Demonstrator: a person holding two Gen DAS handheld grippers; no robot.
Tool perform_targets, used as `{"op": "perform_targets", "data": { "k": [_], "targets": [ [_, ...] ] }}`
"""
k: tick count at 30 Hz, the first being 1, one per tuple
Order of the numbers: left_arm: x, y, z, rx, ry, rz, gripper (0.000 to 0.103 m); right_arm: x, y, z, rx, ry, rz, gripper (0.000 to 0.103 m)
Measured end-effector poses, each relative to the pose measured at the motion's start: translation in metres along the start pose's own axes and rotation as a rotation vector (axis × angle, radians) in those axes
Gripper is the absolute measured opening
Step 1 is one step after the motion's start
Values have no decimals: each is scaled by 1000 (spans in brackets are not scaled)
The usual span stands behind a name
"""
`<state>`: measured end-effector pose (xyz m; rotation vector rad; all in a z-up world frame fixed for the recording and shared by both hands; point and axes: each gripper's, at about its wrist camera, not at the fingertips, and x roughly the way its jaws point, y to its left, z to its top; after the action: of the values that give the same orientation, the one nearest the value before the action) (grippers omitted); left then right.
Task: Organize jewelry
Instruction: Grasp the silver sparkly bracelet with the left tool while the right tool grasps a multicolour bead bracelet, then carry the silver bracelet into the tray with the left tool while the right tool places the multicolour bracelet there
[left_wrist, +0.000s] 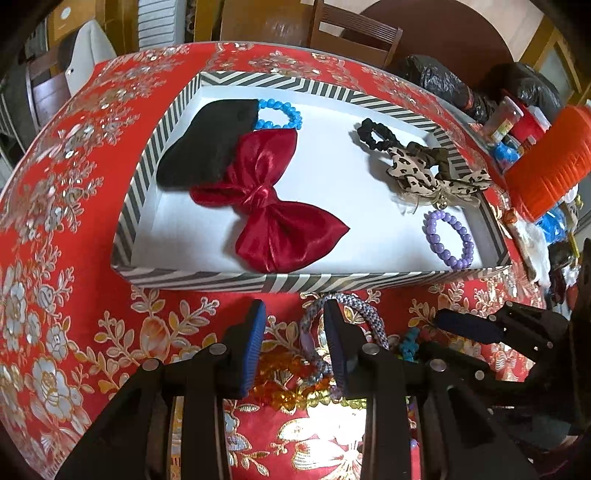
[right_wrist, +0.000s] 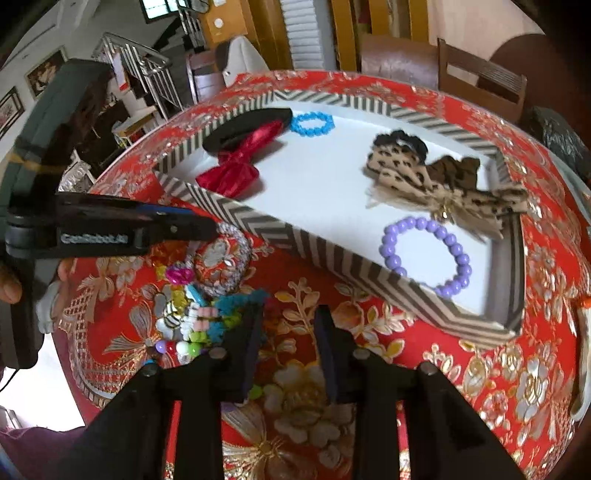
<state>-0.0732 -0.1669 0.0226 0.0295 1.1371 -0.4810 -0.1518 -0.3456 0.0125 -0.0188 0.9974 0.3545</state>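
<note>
A striped tray (left_wrist: 195, 277) (right_wrist: 321, 254) on the red tablecloth holds a red bow (left_wrist: 273, 206) (right_wrist: 236, 166), a black cloth piece (left_wrist: 207, 144), a blue bead bracelet (left_wrist: 282, 112) (right_wrist: 312, 123), a leopard bow (left_wrist: 424, 173) (right_wrist: 436, 177), a black scrunchie (left_wrist: 376, 134) and a purple bead bracelet (left_wrist: 448, 238) (right_wrist: 424, 254). My left gripper (left_wrist: 295, 314) is open just before the tray, its right finger inside a woven rope bracelet (left_wrist: 369, 317) (right_wrist: 229, 258). My right gripper (right_wrist: 290, 314) is open and empty, beside a heap of coloured bracelets (right_wrist: 192, 314).
Orange and yellow beads (left_wrist: 291, 387) lie under the left gripper. An orange container (left_wrist: 550, 162) and clutter crowd the table's right edge. Chairs (right_wrist: 480, 77) stand behind the table.
</note>
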Motion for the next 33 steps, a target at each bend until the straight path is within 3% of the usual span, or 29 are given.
{"op": "perform_targets", "data": {
  "k": [4,6,8,9,13,21,33],
  "targets": [
    [1,-9,-3,31,-24,40,21,3,7,1,-40,-14,-18,23],
    [2,-11,-4,40,-37,40,19,4,11,1,-59,-19,9,11],
    [3,-12,-4,49,-39,30,4,4,16,1,-80,-20,-6,10],
    [3,-11,-4,46,-34,10,2,4,17,1,-84,-16,-4,6],
    [-2,-5,-4,24,-31,-30,0,-9,14,-2,-45,-46,17,6],
    [-39,-5,4,26,-104,-72,0,-68,1,7,57,-170,117,6],
    [-79,-14,26,61,-201,-55,0,-129,-10,28,61,-298,89,6]
  ]
}}
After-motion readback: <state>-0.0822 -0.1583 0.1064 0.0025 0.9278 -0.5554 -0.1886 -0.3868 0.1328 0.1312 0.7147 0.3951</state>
